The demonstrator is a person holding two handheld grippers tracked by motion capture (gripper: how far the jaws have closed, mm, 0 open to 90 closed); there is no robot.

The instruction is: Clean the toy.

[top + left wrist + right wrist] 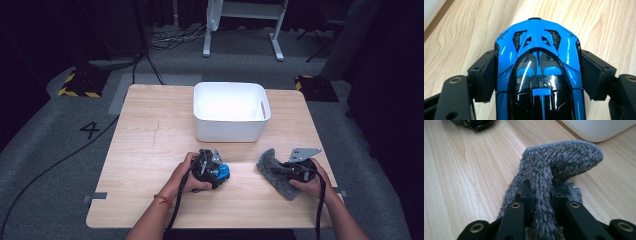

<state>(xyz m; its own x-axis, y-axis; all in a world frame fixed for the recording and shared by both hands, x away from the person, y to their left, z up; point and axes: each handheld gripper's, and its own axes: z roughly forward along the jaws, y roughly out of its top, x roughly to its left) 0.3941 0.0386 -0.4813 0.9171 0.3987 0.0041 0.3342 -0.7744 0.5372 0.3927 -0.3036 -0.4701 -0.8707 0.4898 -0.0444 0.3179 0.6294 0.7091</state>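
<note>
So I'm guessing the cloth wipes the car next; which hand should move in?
Probably the right: its fingers pinch the grey cloth, free to swing over, while the left clamps the blue car steady.

Both forearms reach in from the near edge of the bench [150, 200]. The left hand-held gripper [220, 172] lies level, jaws clamped on a blue toy car [539, 67]. The right hand-held gripper [280, 169], well apart from the left one, pinches a grey fuzzy cloth [556, 165] between nearly closed jaws.
</note>
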